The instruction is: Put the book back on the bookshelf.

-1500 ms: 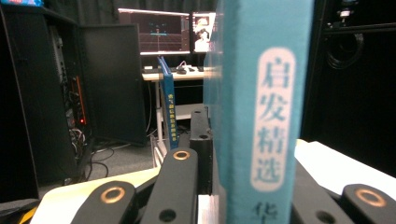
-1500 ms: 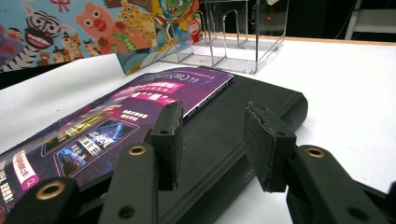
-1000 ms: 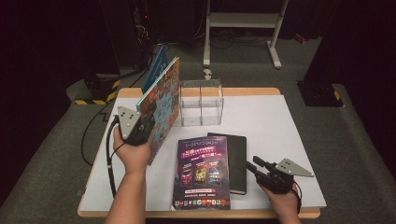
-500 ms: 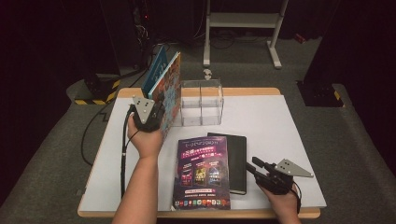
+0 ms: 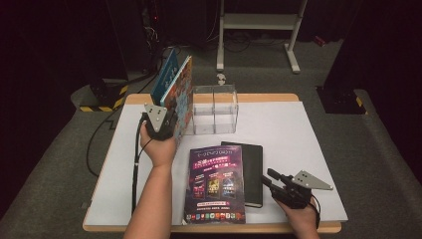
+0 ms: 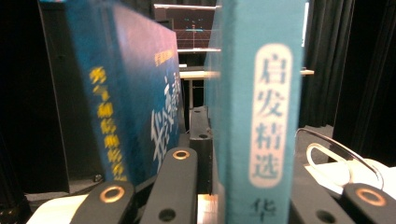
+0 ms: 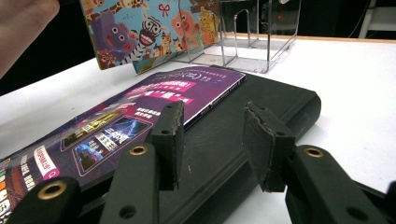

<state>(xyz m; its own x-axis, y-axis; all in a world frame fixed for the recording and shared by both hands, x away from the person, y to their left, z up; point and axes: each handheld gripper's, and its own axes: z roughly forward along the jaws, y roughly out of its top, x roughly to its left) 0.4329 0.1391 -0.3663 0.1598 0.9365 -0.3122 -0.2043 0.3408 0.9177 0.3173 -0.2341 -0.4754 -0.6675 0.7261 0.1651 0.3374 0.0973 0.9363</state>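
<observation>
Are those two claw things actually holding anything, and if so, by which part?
The left gripper clamps the upright teal book by the lower part of its spine edge. The right gripper holds nothing; its jaws stand open above the black notebook.

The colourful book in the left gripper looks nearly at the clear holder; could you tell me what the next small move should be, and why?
Probably ease the colourful book sideways and down into the near-side slot of the clear holder. The left gripper is shut on the book's spine, holding it upright just beside the holder's wall, above the table, with a blue book standing behind it. The holder's compartments look vacant.
</observation>
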